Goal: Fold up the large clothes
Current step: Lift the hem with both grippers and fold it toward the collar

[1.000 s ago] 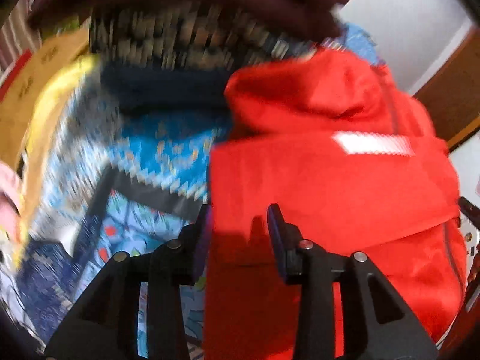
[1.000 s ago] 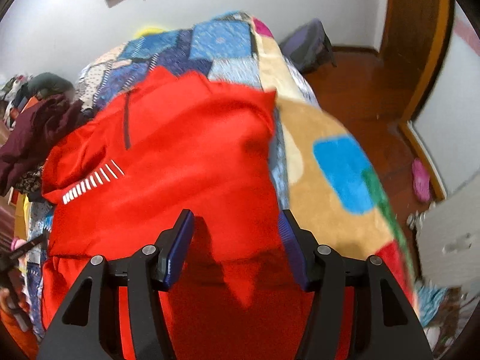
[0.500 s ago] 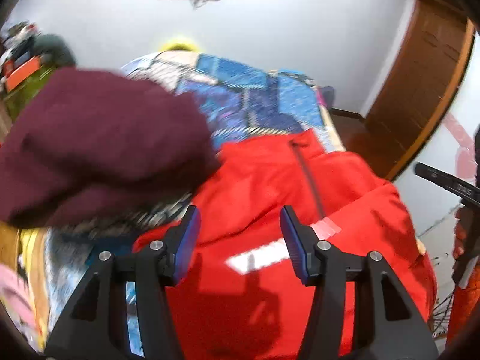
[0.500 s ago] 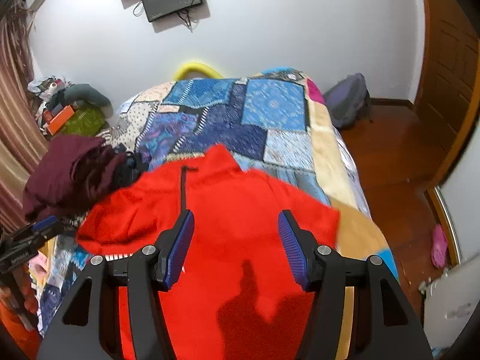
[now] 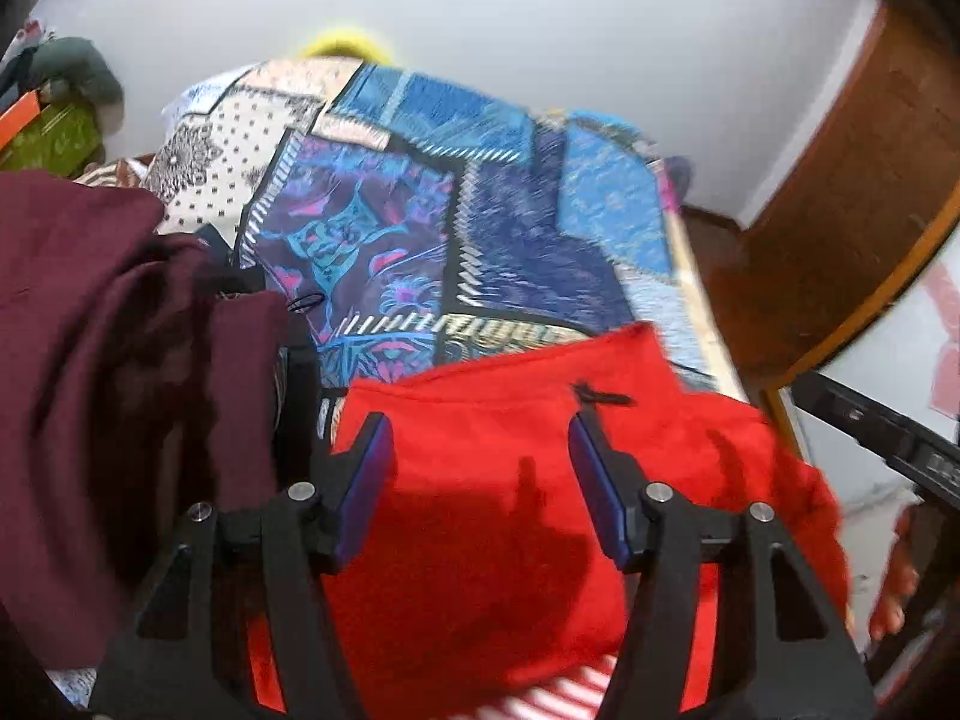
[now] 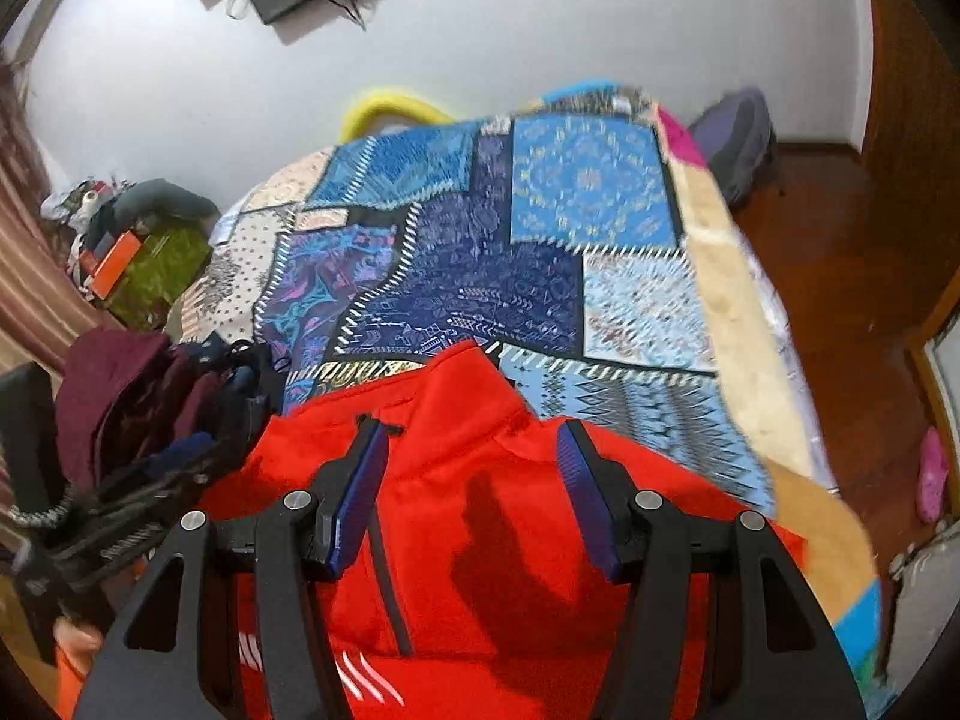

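A red zip jacket [image 5: 510, 516] with white stripes lies folded on the near end of a bed with a blue patchwork cover [image 5: 480, 228]. It also shows in the right wrist view [image 6: 480, 516], its collar pointing up the bed. My left gripper [image 5: 480, 462] is open and empty above the jacket. My right gripper [image 6: 474, 468] is open and empty above the jacket's collar area. Neither gripper touches the cloth.
A pile of maroon clothes [image 5: 108, 360] lies on the bed left of the jacket, also in the right wrist view [image 6: 132, 396]. A purple backpack [image 6: 738, 144] sits on the wooden floor right of the bed. A wooden door [image 5: 840, 210] stands right.
Both grippers have lifted and tilted up away from the jacket, so more of the bed and wall shows. The left gripper has opened wider. The jacket stays put.
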`<state>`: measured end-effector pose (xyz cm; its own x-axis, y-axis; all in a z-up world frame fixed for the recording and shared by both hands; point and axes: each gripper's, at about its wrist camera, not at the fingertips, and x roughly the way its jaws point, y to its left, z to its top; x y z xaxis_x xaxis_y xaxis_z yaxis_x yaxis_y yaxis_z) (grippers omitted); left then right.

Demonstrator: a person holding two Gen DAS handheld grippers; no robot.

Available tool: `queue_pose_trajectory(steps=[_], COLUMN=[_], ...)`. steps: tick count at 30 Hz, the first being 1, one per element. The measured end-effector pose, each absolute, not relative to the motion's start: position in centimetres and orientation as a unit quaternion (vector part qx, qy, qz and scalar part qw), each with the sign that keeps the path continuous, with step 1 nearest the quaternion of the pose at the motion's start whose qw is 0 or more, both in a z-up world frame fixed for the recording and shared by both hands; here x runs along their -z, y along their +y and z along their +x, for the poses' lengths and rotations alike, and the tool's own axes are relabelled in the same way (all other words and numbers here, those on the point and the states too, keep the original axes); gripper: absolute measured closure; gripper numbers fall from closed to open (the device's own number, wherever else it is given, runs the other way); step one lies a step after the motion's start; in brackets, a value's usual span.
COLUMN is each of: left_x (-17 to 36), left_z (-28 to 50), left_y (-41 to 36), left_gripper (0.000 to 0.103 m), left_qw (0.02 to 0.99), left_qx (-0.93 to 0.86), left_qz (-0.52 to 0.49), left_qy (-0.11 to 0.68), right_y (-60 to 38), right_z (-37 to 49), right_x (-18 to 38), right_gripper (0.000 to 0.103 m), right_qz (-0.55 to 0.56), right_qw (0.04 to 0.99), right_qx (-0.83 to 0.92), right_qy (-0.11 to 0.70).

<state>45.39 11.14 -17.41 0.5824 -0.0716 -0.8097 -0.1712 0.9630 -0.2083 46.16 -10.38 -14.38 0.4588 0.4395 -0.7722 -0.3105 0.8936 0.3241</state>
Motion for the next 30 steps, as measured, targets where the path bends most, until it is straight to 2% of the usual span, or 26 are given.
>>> queue_pose_trajectory(steps=[7, 10, 12, 15, 17, 18, 19, 22, 24, 25, 26, 30], left_x=[22.7, 23.2, 23.7, 23.9, 23.9, 24.0, 24.1, 24.2, 23.8, 23.5, 23.2, 21.8], left_z=[49.7, 49.8, 50.1, 50.4, 50.2, 50.2, 50.1, 50.0, 49.9, 49.7, 49.6, 48.5], left_y=[12.9, 13.3, 13.1, 12.9, 12.6, 12.5, 12.4, 12.5, 12.2, 11.9, 11.6, 10.5], left_gripper=[0.043, 0.041, 0.038, 0.038, 0.038, 0.038, 0.038, 0.048, 0.064, 0.079, 0.087, 0.094], left_qw=[0.852, 0.857, 0.855, 0.852, 0.856, 0.858, 0.859, 0.856, 0.856, 0.857, 0.858, 0.857], left_qx=[-0.078, -0.085, -0.084, -0.068, -0.064, -0.063, -0.062, -0.060, -0.062, -0.059, -0.058, -0.030], left_qz=[-0.159, -0.171, -0.172, -0.181, -0.171, -0.165, -0.162, -0.182, -0.178, -0.174, -0.166, -0.156], left_qy=[0.493, 0.480, 0.481, 0.486, 0.484, 0.483, 0.482, 0.481, 0.481, 0.481, 0.483, 0.490], right_y=[-8.4, -7.9, -7.4, -6.8, -6.2, -5.8, -5.6, -5.1, -5.4, -5.7, -6.0, -7.0], right_z=[51.3, 52.6, 52.9, 52.7, 52.3, 52.1, 51.9, 51.3, 50.9, 50.8, 50.5, 48.6], right_x=[19.5, 21.4, 22.3, 22.8, 22.9, 22.8, 22.8, 22.5, 22.1, 21.9, 21.4, 18.6], right_gripper=[0.049, 0.048, 0.043, 0.042, 0.046, 0.052, 0.066, 0.086, 0.092, 0.095, 0.096, 0.097], right_qz=[0.113, 0.159, 0.176, 0.164, 0.128, 0.108, 0.095, 0.084, 0.089, 0.093, 0.099, 0.102], right_qw=[0.812, 0.788, 0.780, 0.790, 0.802, 0.809, 0.813, 0.814, 0.815, 0.814, 0.813, 0.825], right_qx=[-0.197, -0.199, -0.201, -0.196, -0.194, -0.193, -0.196, -0.204, -0.201, -0.201, -0.204, -0.219], right_qy=[0.537, 0.560, 0.566, 0.558, 0.550, 0.545, 0.541, 0.537, 0.537, 0.537, 0.536, 0.512])
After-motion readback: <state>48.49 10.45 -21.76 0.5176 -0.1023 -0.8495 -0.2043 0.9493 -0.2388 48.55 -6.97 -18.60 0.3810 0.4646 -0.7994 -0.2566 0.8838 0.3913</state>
